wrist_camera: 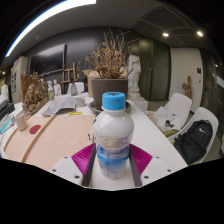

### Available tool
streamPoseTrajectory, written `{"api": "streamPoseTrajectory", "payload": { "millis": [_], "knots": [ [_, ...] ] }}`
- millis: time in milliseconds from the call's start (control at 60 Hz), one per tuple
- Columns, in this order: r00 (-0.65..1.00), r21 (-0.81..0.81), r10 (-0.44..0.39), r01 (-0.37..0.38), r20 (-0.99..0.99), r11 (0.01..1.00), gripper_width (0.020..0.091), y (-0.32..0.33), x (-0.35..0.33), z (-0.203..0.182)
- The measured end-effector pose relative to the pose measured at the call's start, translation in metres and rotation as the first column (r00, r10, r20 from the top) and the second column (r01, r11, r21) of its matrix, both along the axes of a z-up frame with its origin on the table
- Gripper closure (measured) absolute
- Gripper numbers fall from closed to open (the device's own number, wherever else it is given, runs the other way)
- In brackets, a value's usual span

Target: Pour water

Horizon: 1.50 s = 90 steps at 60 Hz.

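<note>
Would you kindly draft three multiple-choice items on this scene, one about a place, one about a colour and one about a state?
1. Where does the water bottle stand?
A. Between the jaws of the gripper
B. Far beyond them, beside the planter
C. On the floor

2. What colour is the bottle's cap?
A. Red
B. Blue
C. Green

3. What is the bottle's state?
A. Lying on its side
B. Upside down
C. Upright with its cap on

Answers:
1. A, as the bottle rises between the two pink pads.
2. B, as the cap shows light blue.
3. C, as it stands vertical on the table with the cap on top.
</note>
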<state>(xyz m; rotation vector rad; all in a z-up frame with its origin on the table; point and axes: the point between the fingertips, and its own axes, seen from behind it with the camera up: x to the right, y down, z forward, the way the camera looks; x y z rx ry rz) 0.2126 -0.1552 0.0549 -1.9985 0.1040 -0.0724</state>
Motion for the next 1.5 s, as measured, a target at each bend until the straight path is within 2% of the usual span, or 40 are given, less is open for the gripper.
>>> {"api": "streamPoseTrajectory", "payload": {
  "millis": [33, 133, 300, 483, 617, 833, 933, 1033, 1117, 1217, 1317, 1417, 1500],
  "knots": [
    [1.0, 0.008, -0.008, 0.008, 0.011, 1.0, 0.0575, 0.002, 0.006, -0.004],
    [1.0, 0.025, -0.014, 0.014, 0.015, 1.0, 0.0615, 0.001, 0.004, -0.001],
    [0.999, 0.02, -0.021, 0.02, 0.038, 1.0, 0.0741, 0.002, 0.004, -0.002],
    [0.988, 0.004, -0.038, 0.038, 0.151, 0.999, 0.0762, 0.004, -0.001, 0.01],
    [0.963, 0.036, -0.079, 0.072, 0.259, 0.997, 0.0762, 0.016, -0.018, 0.057],
    [0.82, 0.119, -0.105, 0.045, 0.563, 0.992, 0.076, 0.058, -0.102, 0.171],
    [0.676, 0.133, -0.092, -0.01, 0.731, 0.991, 0.076, 0.094, -0.175, 0.206],
    [0.46, 0.108, -0.046, -0.109, 0.887, 0.988, 0.076, 0.124, -0.256, 0.225],
    [0.242, 0.053, -0.006, -0.187, 0.97, 0.981, 0.076, 0.147, -0.32, 0.22],
    [0.006, -0.034, 0.037, -0.254, 0.999, 0.967, 0.0762, 0.17, -0.385, 0.194],
    [-0.199, -0.116, 0.064, -0.261, 0.978, 0.959, 0.0761, 0.191, -0.421, 0.165],
    [-0.383, -0.201, 0.101, -0.23, 0.918, 0.952, 0.076, 0.204, -0.437, 0.138],
    [-0.451, -0.242, 0.12, -0.224, 0.885, 0.944, 0.0759, 0.209, -0.445, 0.122]
  ]
}}
